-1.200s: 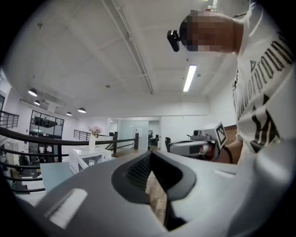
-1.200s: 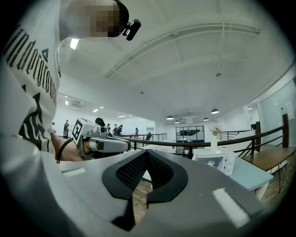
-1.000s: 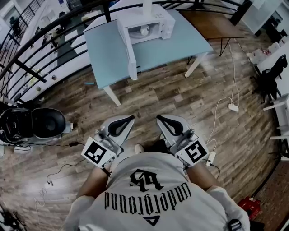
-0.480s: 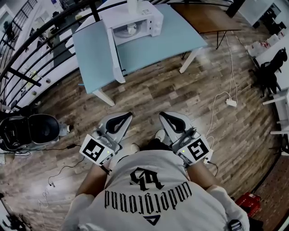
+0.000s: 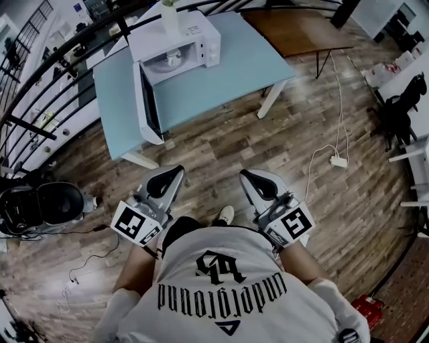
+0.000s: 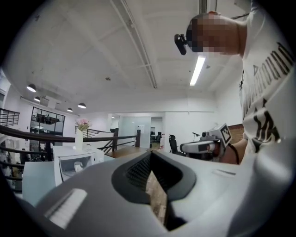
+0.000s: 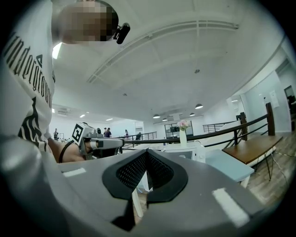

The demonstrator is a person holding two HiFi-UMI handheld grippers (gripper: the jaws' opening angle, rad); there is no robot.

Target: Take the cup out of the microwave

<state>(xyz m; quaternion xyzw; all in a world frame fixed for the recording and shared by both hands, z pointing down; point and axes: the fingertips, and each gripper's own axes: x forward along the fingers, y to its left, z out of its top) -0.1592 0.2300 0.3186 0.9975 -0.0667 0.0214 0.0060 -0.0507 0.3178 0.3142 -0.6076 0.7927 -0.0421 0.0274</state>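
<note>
A white microwave (image 5: 177, 41) stands on a light-blue table (image 5: 228, 67) with its door (image 5: 146, 100) swung wide open to the left. A small white cup (image 5: 173, 59) sits inside the cavity and also shows in the left gripper view as the cup (image 6: 78, 165). Both grippers are held level over the wood floor, well short of the table. My left gripper (image 5: 166, 179) is shut and empty. My right gripper (image 5: 257, 182) is shut and empty too. In the right gripper view the microwave (image 7: 187, 150) lies ahead, past the shut jaws.
A white vase with flowers (image 5: 167, 15) stands on the microwave. A brown table (image 5: 295, 30) adjoins the blue one at the right. A black railing (image 5: 60, 74) curves behind. On the floor are a black round appliance (image 5: 47, 201) at the left and a power strip (image 5: 338, 161) with cables at the right.
The person has stepped closer to the table, carrying both grippers along. The microwave has slid to the left in the head view. Both grippers stay shut and empty.
</note>
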